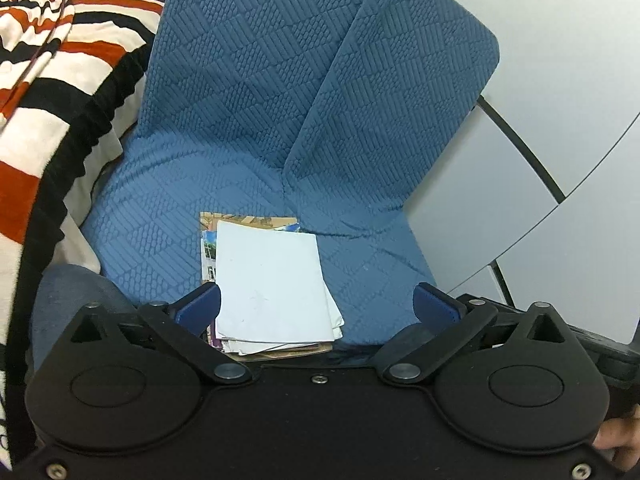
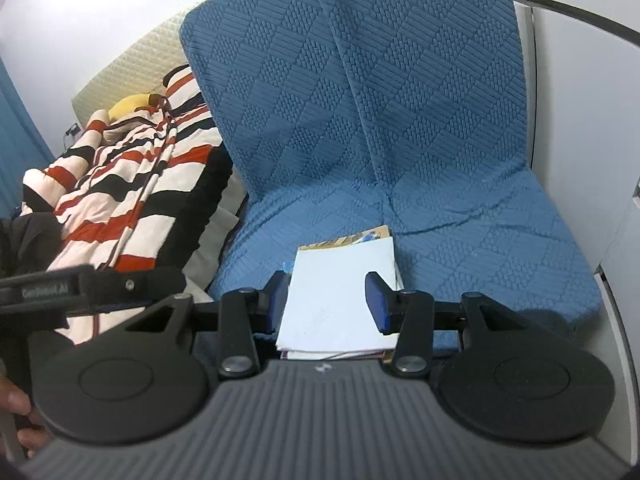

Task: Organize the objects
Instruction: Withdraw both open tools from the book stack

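The paper stack (image 1: 272, 284) lies beneath both tongs: left gripper (image 1: 318, 306) spread wide, right gripper (image 2: 328, 302) half-spread, neither pinching.

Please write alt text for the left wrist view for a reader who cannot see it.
A stack of papers, white sheet on top, lies on a blue quilted seat cushion. The left gripper hangs open above it, holding nothing; a striped blanket lies left.
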The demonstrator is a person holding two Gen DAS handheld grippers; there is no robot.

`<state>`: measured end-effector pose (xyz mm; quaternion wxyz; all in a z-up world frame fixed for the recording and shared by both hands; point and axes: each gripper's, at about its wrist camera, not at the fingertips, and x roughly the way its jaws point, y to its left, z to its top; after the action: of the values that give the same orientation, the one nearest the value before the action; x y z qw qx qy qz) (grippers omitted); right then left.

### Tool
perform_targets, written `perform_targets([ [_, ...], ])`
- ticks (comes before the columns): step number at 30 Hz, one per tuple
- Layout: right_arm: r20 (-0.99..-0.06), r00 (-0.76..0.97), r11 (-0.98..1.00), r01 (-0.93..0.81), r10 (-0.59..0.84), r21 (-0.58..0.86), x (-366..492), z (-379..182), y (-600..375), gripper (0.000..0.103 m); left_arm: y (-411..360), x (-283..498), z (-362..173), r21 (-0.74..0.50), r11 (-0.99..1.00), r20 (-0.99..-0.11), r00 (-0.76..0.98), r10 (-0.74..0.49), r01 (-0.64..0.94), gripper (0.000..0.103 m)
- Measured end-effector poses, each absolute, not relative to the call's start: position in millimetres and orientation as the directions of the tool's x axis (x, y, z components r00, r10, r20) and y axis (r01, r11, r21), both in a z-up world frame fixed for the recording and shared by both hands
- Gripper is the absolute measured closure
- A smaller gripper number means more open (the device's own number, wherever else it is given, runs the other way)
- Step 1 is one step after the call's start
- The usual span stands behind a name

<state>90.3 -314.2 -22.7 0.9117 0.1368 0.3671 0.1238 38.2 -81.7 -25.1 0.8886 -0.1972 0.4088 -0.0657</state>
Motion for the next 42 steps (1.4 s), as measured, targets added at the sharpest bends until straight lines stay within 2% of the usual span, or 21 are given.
perform_targets([
  [16,-0.646,0.718,0.956,-0.095,0.26,0.279,57,-31,-303,0.056,-80,8,-32,-0.395,0.916,-0.707,0.659,-0.257,-0.067,0.001],
  [18,-0.643,0.719,0.952,-0.086,0.263,0.293,55,-32,-305,0.048,-82,5,-31,-0.386,0.921,-0.706,0.661,-0.253,-0.06,0.001],
  [19,-0.639,0.724,0.951,-0.08,0.261,0.297,55,-33,-306,0.04,-83,4,-30,-0.375,0.925,-0.706,0.664,-0.245,-0.057,0.001],
  [24,-0.63,0.735,0.951,-0.066,0.25,0.301,50,-35,-309,0.031,-89,-2,-27,-0.353,0.935,-0.693,0.681,-0.236,-0.036,0.001],
  [26,-0.626,0.739,0.951,-0.063,0.248,0.303,48,-37,-310,0.017,-90,-4,-28,-0.349,0.936,-0.692,0.683,-0.233,-0.034,0.001],
  [27,-0.624,0.74,0.95,-0.065,0.251,0.305,47,-38,-310,0.016,-91,-5,-28,-0.349,0.936,-0.692,0.683,-0.233,-0.035,0.001],
  [34,-0.645,0.718,0.943,-0.045,0.261,0.331,48,-55,-312,0.015,-98,-4,-44,-0.37,0.928,-0.702,0.665,-0.257,-0.032,0.001],
  [42,-0.658,0.71,0.945,-0.031,0.25,0.325,56,-75,-310,0.015,-106,5,-64,-0.329,0.944,-0.716,0.655,-0.241,-0.012,0.001],
])
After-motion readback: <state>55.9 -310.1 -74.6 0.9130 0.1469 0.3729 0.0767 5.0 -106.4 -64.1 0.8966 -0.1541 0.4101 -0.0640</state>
